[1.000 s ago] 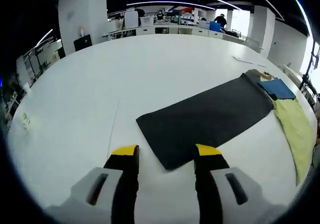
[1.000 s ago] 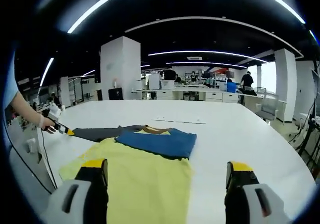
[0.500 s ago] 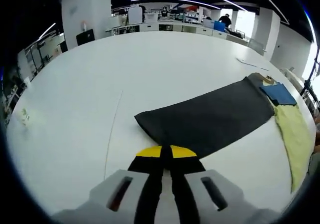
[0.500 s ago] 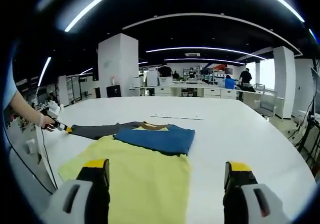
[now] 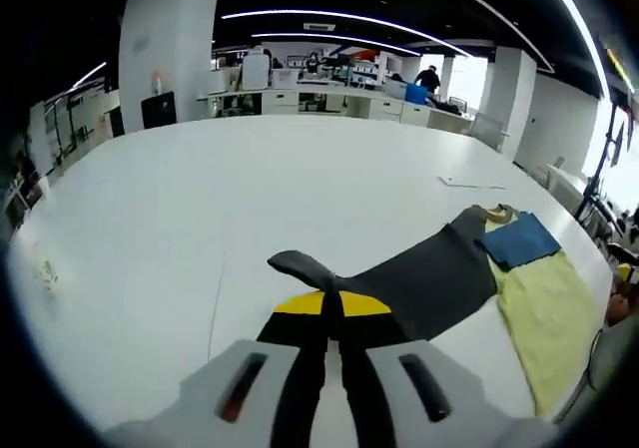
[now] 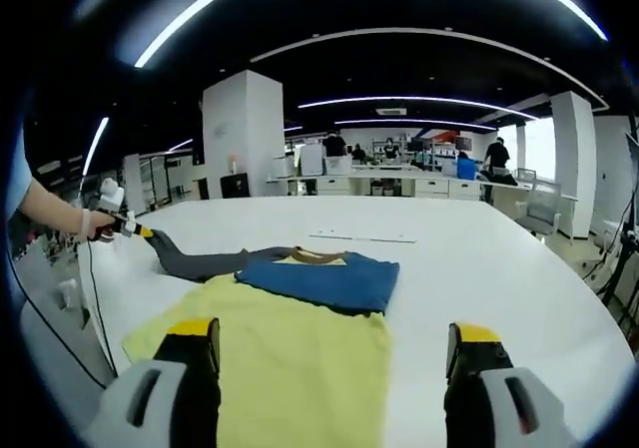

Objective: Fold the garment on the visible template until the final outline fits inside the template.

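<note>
Far behind the big white table, desks, pillars and long ceiling lights of a wide room can be seen. On the table a garment is spread flat, with a yellow body, a blue folded part on top and a dark grey sleeve stretched out to one side. The sleeve's end is lifted off the table and is pinched between the closed jaws of the left gripper, while the right gripper is held wide open over the yellow part with nothing in it.
</note>
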The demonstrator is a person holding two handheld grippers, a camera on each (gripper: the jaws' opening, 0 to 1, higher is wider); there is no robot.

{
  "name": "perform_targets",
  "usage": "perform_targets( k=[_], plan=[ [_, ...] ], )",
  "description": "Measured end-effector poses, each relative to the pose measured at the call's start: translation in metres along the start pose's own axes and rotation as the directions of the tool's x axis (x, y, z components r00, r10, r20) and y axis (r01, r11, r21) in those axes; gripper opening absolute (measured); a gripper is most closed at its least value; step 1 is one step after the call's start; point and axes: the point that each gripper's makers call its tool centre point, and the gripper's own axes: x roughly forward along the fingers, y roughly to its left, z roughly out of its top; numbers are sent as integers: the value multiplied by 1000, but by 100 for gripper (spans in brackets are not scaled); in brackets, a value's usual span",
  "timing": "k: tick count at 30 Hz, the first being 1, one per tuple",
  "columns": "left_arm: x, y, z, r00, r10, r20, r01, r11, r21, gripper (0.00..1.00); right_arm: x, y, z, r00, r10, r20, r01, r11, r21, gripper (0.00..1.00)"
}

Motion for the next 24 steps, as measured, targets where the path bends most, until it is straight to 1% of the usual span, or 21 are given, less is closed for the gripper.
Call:
perform_targets(
  k=[1,3,4,6,9,10,13,14,15,18,24],
  plan=[
    [0,-5,3,1000,-8,6,8,1000,-2,0,1,3,1,1000,11,4,-11,1000,10,95],
    [0,-19,10,999,-29,17,29,1000,-7,0,2,7,-1,1000,27,-10,-27,999,-29,95],
    [0,-28,13,999,-46,26,47,999,-19,0,2,8,-2,999,29,-13,-30,999,-33,95],
    [2,-40,17,998,-62,31,63,998,-22,0,2,12,1,999,51,2,-51,999,-5,95],
    [8,-55,19,996,-82,33,82,996,-16,0,0,12,3,999,54,6,-54,998,-12,94],
    [10,-63,21,995,-92,37,92,996,-18,0,-2,13,3,998,68,12,-68,998,-3,94],
    [14,-80,23,993,-109,37,110,994,-22,0,-4,13,1,997,81,8,-81,996,23,93],
    [15,-82,24,993,-111,38,112,993,-22,0,-6,12,0,996,86,8,-87,996,27,93],
    [17,-89,25,992,-117,40,118,993,-19,0,-7,11,-1,996,89,8,-89,996,26,93],
    [21,-105,28,991,-127,38,128,992,-11,0,-13,5,-1,995,102,23,-103,993,56,93],
    [34,-135,41,990,-134,41,135,991,-25,0,-22,-19,-5,996,91,24,-93,994,63,93]
  ],
)
